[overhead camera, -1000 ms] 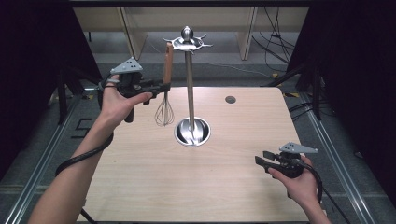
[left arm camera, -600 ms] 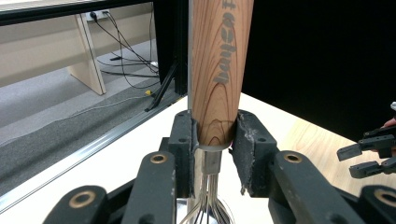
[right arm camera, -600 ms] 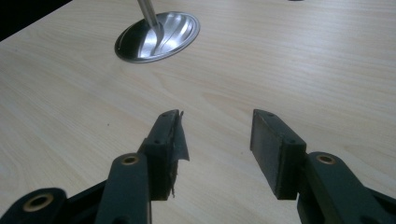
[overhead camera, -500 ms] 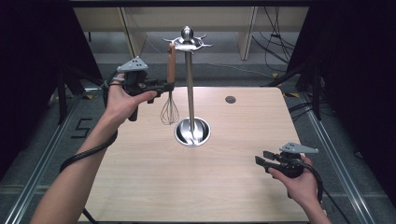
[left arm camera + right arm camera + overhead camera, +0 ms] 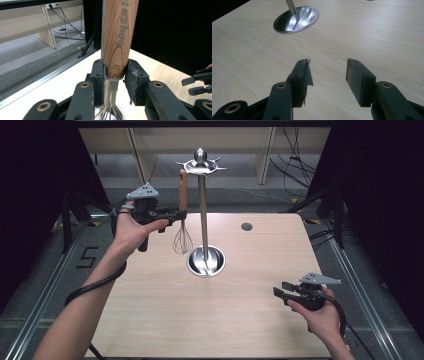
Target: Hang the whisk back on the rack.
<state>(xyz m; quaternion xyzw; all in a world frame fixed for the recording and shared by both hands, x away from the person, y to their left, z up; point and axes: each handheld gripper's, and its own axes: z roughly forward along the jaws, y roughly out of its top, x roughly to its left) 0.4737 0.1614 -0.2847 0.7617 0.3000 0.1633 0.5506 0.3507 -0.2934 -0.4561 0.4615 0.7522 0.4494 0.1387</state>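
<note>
A whisk with a wooden handle (image 5: 183, 195) and a wire head (image 5: 183, 241) hangs upright just left of the steel stand's pole (image 5: 203, 210). The handle's top is close under the stand's hooked crown (image 5: 200, 166). My left gripper (image 5: 181, 213) is shut on the lower end of the handle. In the left gripper view both pads (image 5: 132, 75) press the whisk handle (image 5: 118, 32) from either side. My right gripper (image 5: 279, 288) rests low over the table's right front, open and with nothing between its pads (image 5: 328, 75).
The stand's round steel base (image 5: 205, 261) sits mid-table and also shows ahead of the right gripper (image 5: 297, 15). A small dark round hole (image 5: 246, 226) is at the table's far right. Dark curtains flank both sides, and cables lie on the floor beyond.
</note>
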